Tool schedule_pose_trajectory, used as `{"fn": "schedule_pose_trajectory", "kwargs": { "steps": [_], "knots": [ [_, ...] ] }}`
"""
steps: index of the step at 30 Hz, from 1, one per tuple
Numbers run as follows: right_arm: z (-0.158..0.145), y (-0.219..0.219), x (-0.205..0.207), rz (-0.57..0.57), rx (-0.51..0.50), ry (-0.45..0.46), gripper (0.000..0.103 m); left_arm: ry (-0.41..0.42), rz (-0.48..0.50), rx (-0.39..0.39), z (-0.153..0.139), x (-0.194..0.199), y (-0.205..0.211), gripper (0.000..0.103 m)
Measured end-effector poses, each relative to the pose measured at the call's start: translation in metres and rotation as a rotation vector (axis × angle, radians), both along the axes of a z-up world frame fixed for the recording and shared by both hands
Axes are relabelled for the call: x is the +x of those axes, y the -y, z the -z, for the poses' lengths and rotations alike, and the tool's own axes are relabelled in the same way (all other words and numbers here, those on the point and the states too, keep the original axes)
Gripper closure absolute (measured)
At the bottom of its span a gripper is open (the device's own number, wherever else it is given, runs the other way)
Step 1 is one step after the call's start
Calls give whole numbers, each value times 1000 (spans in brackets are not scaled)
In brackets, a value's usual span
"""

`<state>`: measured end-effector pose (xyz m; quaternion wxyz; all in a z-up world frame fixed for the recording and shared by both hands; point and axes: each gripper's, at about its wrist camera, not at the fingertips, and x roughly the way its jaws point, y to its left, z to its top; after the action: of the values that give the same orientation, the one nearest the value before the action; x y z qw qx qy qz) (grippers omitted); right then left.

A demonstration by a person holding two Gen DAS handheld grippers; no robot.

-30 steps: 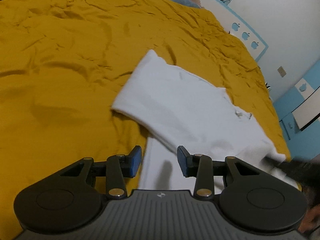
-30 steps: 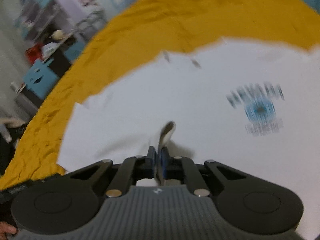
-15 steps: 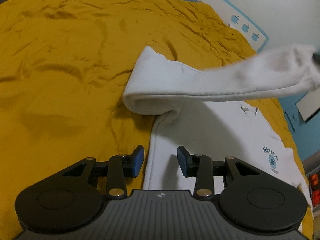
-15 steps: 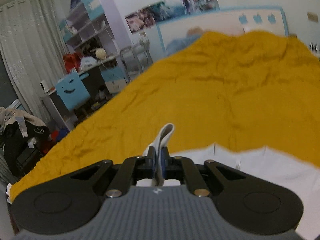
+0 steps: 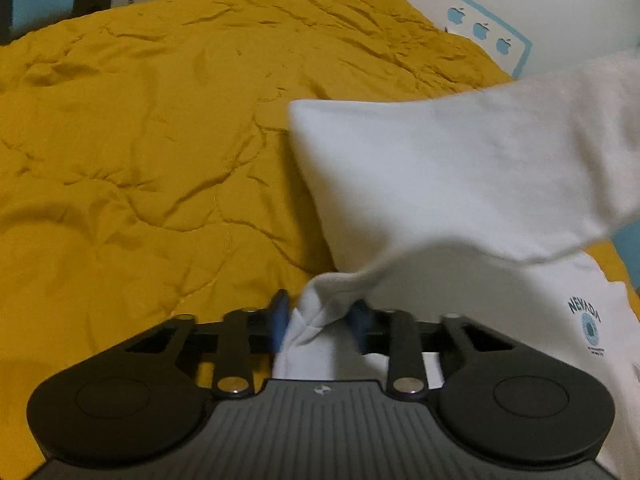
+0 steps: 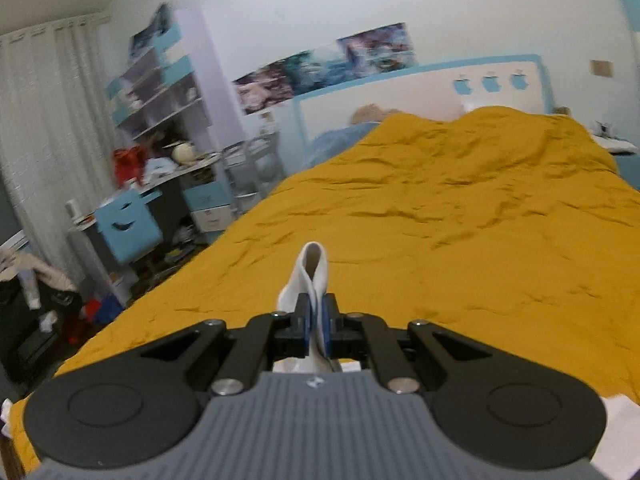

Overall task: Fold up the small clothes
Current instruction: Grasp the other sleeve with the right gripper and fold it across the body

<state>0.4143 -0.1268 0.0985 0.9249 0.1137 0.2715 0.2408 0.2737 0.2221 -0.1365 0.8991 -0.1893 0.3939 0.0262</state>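
Observation:
A white T-shirt point(image 5: 460, 176) with a small blue "NEVADA" print point(image 5: 586, 324) lies on the yellow bedspread point(image 5: 140, 140). Part of it is lifted and stretched up to the right. My left gripper point(image 5: 320, 320) has a bunched edge of the shirt between its blue pads, which stand apart around the cloth. My right gripper point(image 6: 316, 326) is shut on a fold of the white shirt point(image 6: 310, 268) and holds it above the bed, facing the headboard.
The yellow bedspread point(image 6: 460, 220) fills most of both views. A white and blue headboard point(image 6: 420, 92) stands at the far end. A desk and shelves point(image 6: 160, 140) with clutter stand left of the bed.
My right gripper has lifted its fold of the shirt up off the bed. My left gripper has moved forward onto the shirt's edge, which now sits between its pads.

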Motion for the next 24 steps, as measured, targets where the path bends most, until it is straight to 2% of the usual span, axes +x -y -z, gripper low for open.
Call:
{"fn": "schedule_pose_trajectory", "kwargs": {
  "steps": [1, 5, 10, 12, 14, 21, 24],
  "knots": [
    [8, 13, 1, 33, -5, -15, 103, 6, -9, -13, 1, -2, -3, 82],
    [63, 69, 4, 188, -32, -152, 103, -2, -16, -25, 5, -5, -9, 86],
    [166, 121, 5, 373, -134, -338, 103, -23, -1, 35, 6, -3, -1, 86],
    [206, 137, 7, 412, -124, -422, 103, -33, 4, 36, 7, -3, -1, 86],
    [231, 143, 4, 426, -97, -479, 103, -41, 10, 39, 6, -4, -2, 85],
    [251, 146, 0, 425, -91, -470, 103, -78, 41, 72, 1, -8, -4, 86],
    [258, 145, 5, 420, -97, -475, 103, -97, 32, 62, -1, -12, -8, 87]
  ]
}}
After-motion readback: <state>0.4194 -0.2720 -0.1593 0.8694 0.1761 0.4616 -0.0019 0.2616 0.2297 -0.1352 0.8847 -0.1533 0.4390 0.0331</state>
